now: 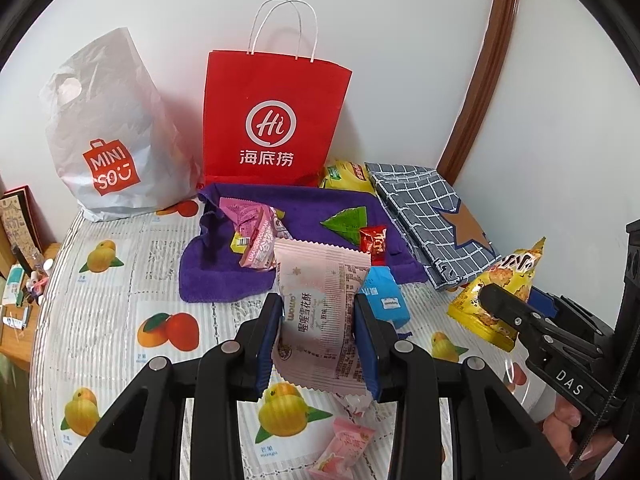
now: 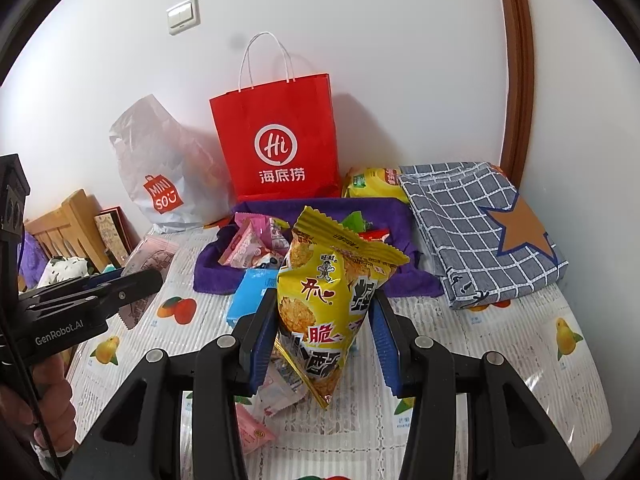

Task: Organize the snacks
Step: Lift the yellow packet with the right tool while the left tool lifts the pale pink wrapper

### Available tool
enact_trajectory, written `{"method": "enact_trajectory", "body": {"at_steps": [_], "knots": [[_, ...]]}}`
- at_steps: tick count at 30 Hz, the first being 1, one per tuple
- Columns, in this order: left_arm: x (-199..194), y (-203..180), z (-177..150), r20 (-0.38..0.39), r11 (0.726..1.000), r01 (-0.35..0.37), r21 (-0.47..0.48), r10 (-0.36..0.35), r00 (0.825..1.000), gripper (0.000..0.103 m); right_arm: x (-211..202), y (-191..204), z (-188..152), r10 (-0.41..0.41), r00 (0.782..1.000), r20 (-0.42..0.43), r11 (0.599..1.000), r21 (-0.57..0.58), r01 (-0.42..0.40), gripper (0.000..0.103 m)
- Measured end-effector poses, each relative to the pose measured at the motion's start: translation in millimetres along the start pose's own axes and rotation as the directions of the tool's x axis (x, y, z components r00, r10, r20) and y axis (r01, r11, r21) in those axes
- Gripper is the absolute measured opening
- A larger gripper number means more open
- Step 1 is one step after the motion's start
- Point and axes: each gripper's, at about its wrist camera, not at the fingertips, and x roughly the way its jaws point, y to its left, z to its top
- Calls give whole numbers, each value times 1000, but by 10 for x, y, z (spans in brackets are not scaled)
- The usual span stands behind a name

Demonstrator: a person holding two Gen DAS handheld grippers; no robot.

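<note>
On the fruit-print tablecloth (image 1: pixel 120 280) much is half hidden: a yellow chip bag (image 1: pixel 346 176) sits mostly behind the red paper bag (image 1: pixel 272 120), small packets at the bottom edge are cut off by the gripper bodies, and print on most wrappers is too small to read. Left gripper (image 1: pixel 316 340) is pinching a pale pink snack packet (image 1: pixel 320 308), blue pads pressed on both its side edges, packet upright and lifted off the table, lower end hanging below the fingers. Right gripper (image 2: pixel 324 340) is clamped on a yellow rice-cracker bag (image 2: pixel 332 292), pads on both its sides, bag upright, crimped top tilted above the fingers. Each gripper shows at the other view's edge, with part of a hand (image 1: pixel 568 424) on the handle. Beyond both: purple towel (image 1: pixel 296 268) bunched like a tray, holding pink packets (image 1: pixel 256 232), a green triangular packet (image 1: pixel 346 222) and a small red one (image 1: pixel 374 240). Blue packet (image 1: pixel 384 300) lies at the towel's near edge, just behind the left gripper's right finger. Folded grey checked cloth (image 1: pixel 424 216) with a brown star lies right of the towel. White MINISO bag (image 1: pixel 108 140) stands left of the red bag, both against the wall. Pink peach packet (image 1: pixel 344 448) lies near the bottom, between the left gripper's arms.
</note>
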Motion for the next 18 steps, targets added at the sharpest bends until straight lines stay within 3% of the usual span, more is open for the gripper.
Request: {"method": "enact_trajectory", "body": {"at_steps": [18], "knots": [[217,115,258,-3,1000,0,4,0,1000,34,231,57,219,-2,1000,9,1000,-25,2,45]]}}
